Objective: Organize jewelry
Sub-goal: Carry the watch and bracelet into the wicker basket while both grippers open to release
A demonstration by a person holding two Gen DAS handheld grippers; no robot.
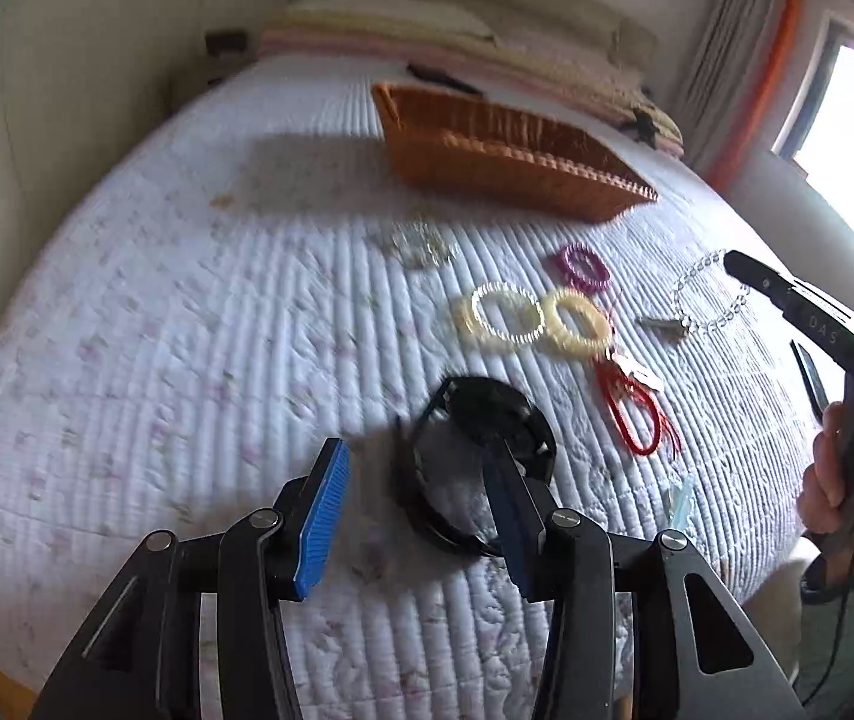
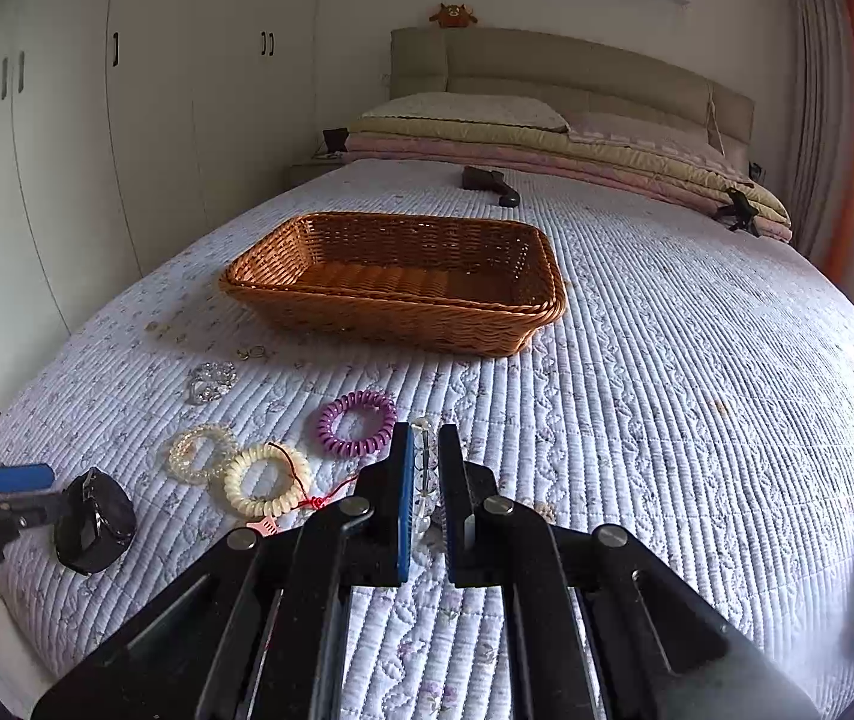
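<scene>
- The left tool [image 1: 414, 516] is spread wide over a black watch [image 1: 475, 456] lying on the quilted bed [image 1: 186, 360]; one blue pad [image 1: 324, 516] sits clear to the side while the other finger crosses the watch's strap loop, so nothing is gripped.
- The right tool [image 2: 425, 498] is nearly closed around a clear bead strand [image 2: 425, 480] — the beads run up between the pads, and it looks pinched, though contact is hard to confirm.
- The wicker basket [image 2: 402, 324] sits farther up the bed, apparently with nothing in it, well apart from both tools.
- Loose on the quilt between: a purple coil band [image 2: 356, 423], a cream coil band [image 2: 267, 480], a clear coil band [image 2: 201, 450], a red cord [image 1: 637, 420] and a small crystal cluster [image 2: 210, 381].
- Risks, as I judge them: the left tool could close on only one side of the strap, and the watch would swing or slip out (it looks smooth and heavier than the rest).
- The bead strand could slide through the pads if lifted — or its trailing length could snag the red cord.
- The soft quilt may bunch into a closing tool.
</scene>
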